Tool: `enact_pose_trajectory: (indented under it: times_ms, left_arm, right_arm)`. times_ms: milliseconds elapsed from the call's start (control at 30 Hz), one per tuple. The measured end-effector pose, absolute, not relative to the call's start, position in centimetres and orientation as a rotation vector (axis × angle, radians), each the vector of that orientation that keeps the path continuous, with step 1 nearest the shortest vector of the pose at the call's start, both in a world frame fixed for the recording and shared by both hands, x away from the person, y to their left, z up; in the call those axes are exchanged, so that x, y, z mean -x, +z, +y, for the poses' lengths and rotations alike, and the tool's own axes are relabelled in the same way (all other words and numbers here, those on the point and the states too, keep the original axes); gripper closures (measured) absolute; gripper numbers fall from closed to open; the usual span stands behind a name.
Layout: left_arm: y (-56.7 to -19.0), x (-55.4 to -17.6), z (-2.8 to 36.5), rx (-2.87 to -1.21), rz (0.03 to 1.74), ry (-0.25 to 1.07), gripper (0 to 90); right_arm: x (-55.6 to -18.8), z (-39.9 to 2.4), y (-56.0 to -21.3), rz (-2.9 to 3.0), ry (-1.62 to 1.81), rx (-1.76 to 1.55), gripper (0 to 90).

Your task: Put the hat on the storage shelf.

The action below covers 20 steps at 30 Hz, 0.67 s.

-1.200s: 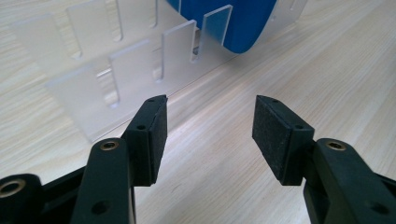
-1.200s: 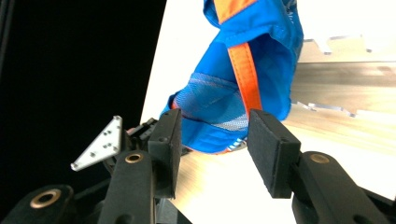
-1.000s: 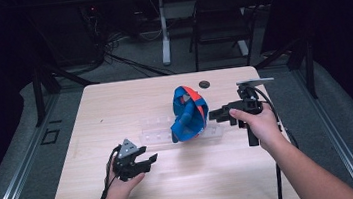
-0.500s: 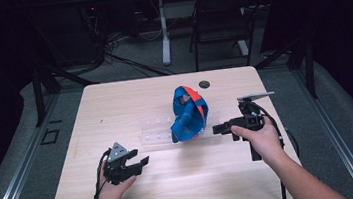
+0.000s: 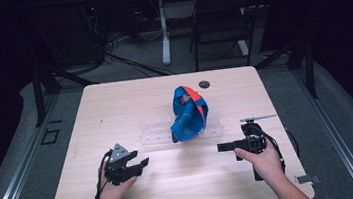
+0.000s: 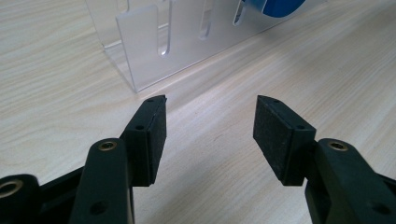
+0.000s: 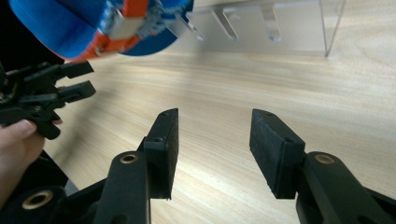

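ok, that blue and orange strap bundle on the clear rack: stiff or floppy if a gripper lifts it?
Probably floppy: the strap bundle looks like loosely looped webbing, so it may sag or unwind. Its metal buckle could weight one side. The clear rack looks light and may slide along.

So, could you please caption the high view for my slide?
Open grippers, left and right, flank a blue-orange bundle on a clear rack.
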<state>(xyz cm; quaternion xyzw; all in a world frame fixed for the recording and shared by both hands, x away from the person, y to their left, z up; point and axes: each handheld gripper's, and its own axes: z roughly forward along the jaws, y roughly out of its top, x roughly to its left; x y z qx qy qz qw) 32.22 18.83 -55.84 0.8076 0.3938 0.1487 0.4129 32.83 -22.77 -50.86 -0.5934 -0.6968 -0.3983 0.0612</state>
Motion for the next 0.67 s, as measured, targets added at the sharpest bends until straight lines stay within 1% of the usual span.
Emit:
enact_pose_trajectory:
  times_ms: [267, 467, 667]
  left_arm:
    - [-56.0, -32.2, 18.5, -2.046, 0.983, 0.368, 44.9]
    - [-56.2, -32.1, 18.3, -2.053, 0.976, 0.371, 44.9]
    - [-56.3, -32.0, 17.7, -2.059, 0.956, 0.363, 45.8]
  right_arm:
    - [-30.2, -22.8, -53.4, -2.188, -1.289, 1.817, 49.1]
    - [-29.1, -23.1, -55.5, -2.295, -1.354, 1.881, 47.2]
    - [-28.3, -23.9, -56.0, -2.295, -1.44, 1.863, 47.5]
